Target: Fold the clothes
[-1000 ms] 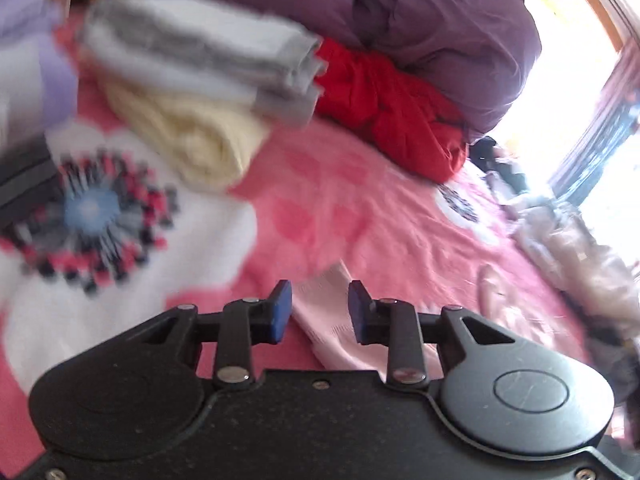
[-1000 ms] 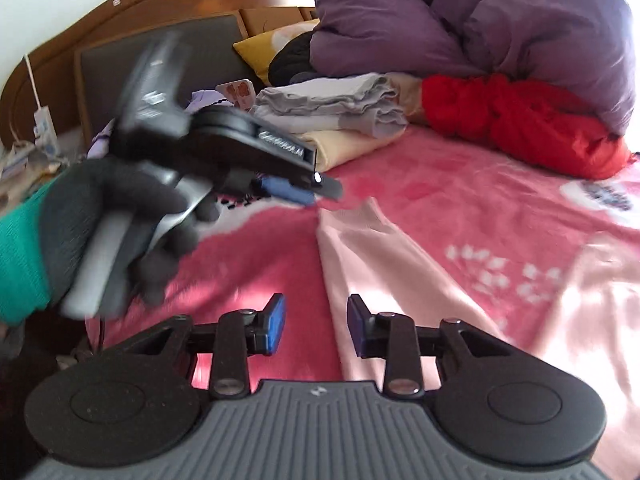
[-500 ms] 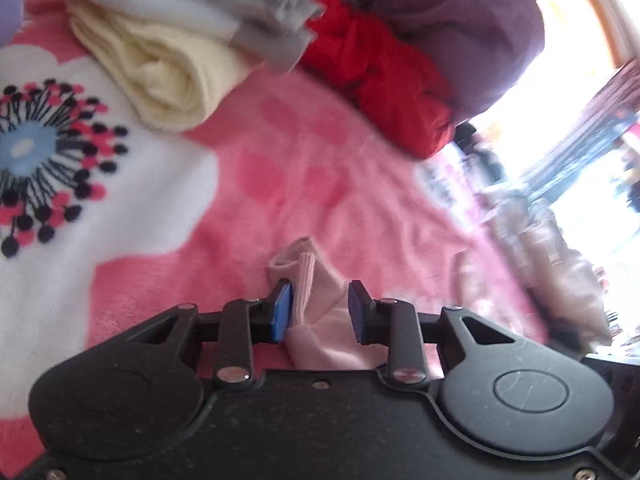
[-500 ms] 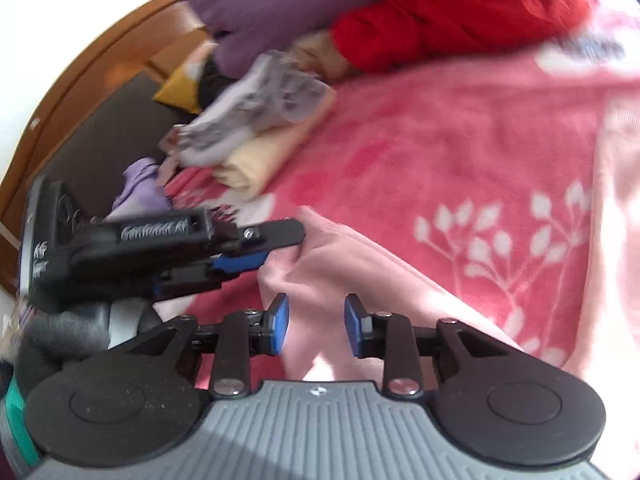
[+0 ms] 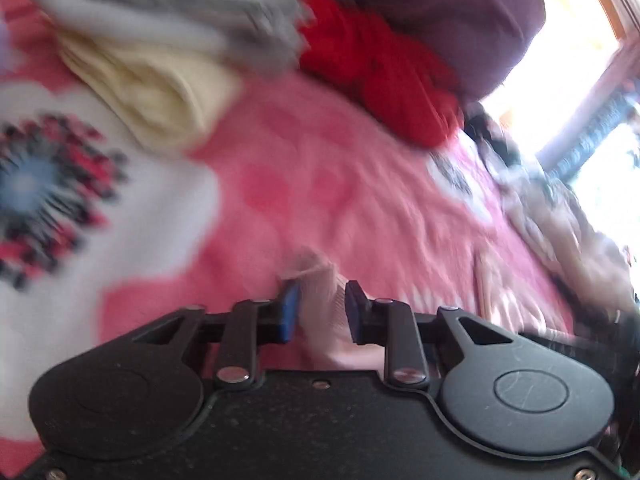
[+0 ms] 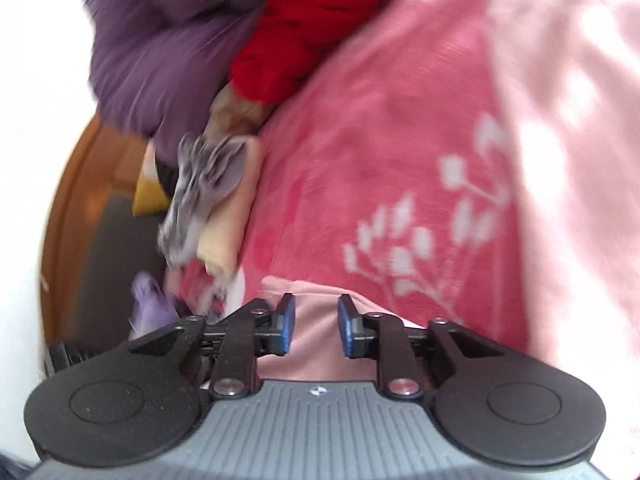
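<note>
A pale pink garment (image 5: 324,300) lies on the pink flowered blanket (image 5: 340,184). In the left wrist view its bunched corner sits between the blue pads of my left gripper (image 5: 322,312), whose jaws stand apart around it. In the right wrist view the same garment (image 6: 312,332) fills the gap of my right gripper (image 6: 312,326), jaws also apart, over the garment's edge. Both views are blurred by motion.
A stack of folded grey and cream clothes (image 5: 168,40) lies at the head of the bed, also in the right wrist view (image 6: 212,208). A red garment (image 5: 380,64) and purple duvet (image 5: 440,12) lie behind. More loose clothes (image 5: 560,220) lie at the right.
Both grippers have dropped onto the pink garment's end; the left one now has its corner between the pads. The right view has tilted, and the left gripper has left it.
</note>
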A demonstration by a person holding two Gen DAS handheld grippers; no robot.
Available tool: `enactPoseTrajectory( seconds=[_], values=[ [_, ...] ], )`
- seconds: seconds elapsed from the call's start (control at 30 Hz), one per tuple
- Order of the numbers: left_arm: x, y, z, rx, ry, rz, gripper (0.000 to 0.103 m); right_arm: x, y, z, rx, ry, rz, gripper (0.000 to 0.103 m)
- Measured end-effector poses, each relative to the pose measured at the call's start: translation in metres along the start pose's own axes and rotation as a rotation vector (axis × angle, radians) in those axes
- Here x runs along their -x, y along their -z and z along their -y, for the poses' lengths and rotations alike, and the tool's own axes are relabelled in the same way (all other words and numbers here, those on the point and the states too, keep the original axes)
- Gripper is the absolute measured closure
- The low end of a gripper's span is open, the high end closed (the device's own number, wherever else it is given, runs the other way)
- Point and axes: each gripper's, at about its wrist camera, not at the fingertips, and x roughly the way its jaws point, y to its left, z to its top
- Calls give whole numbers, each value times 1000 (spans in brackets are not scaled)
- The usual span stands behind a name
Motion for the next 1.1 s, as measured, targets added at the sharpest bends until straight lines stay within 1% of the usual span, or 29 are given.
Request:
enactPoseTrajectory(
  seconds=[0.07, 0.1, 0.13, 0.17, 0.2, 0.23, 0.27, 0.3, 0.33, 0.37, 0.4, 0.47, 0.5, 0.53, 0.57, 0.63, 0.7, 0.73, 0.77, 0.8, 0.83, 0.9, 0.93, 0.97, 1.0, 1.1],
  values=[
    [17, -6, -3, 16, 38, 87, 78, -1, 1, -4, 23, 17, -7, 81],
    [24, -8, -5, 23, 64, 116, 78, -1, 1, -7, 40, 27, -8, 81],
    [25, -7, -5, 23, 109, 98, 78, -1, 1, -8, 39, 29, -5, 81],
    [22, -5, -4, 12, 154, 61, 76, 0, 0, -6, 23, 23, 1, 81],
    [18, -2, 0, -17, 190, 9, 70, 0, -1, -4, -3, 12, 12, 81],
    [14, 2, 6, -60, 202, -42, 67, -1, -1, -1, -35, -1, 24, 81],
    [8, 6, 12, -106, 198, -90, 60, 1, -1, 3, -68, -15, 36, 80],
    [0, 10, 19, -152, 183, -134, 59, 1, -2, 5, -91, -23, 45, 80],
    [-7, 13, 24, -195, 125, -153, 58, 1, -1, 5, -91, -24, 46, 80],
    [-13, 15, 27, -236, 19, -141, 73, 1, -1, 3, -74, -16, 42, 80],
    [-16, 13, 26, -246, -65, -109, 88, 0, 0, 1, -58, -9, 38, 80],
    [-14, 4, 15, -171, -141, -28, 88, 0, 1, -4, -21, 8, 36, 80],
    [-8, -1, 9, -119, -146, 19, 88, 0, 1, -6, -5, 16, 38, 80],
    [0, -4, 6, -96, -153, 64, 85, 0, 1, -8, 5, 22, 42, 80],
    [6, -7, 3, -92, -144, 83, 85, 2, 1, -9, 17, 26, 48, 80],
    [17, -9, -2, -67, -41, 92, 85, 7, 2, -14, 55, 39, 60, 78],
    [20, -8, 0, -79, 59, 61, 84, 12, 6, -20, 105, 54, 74, 77],
    [16, -7, 5, -95, 100, 31, 84, 15, 8, -23, 128, 59, 83, 77],
    [10, -5, 10, -104, 125, -6, 84, 19, 11, -25, 146, 58, 89, 77],
    [2, -3, 15, -115, 132, -40, 84, 22, 15, -29, 166, 54, 93, 77],
    [-7, -1, 19, -127, 130, -71, 84, 25, 19, -32, 193, 54, 90, 77],
    [-26, 3, 25, -134, 64, -105, 84, 23, 27, -39, 262, 94, 67, 77],
    [-35, 3, 26, -114, 23, -110, 83, 22, 32, -42, 296, 115, 55, 77],
    [-38, 3, 24, -76, 2, -103, 81, 22, 36, -45, 330, 135, 44, 77],
    [-40, 1, 22, -37, 0, -88, 81, 21, 40, -49, 365, 155, 32, 77],
    [-43, -3, 19, 9, -18, -50, 82, 19, 54, -58, 480, 220, 0, 78]
  ],
)
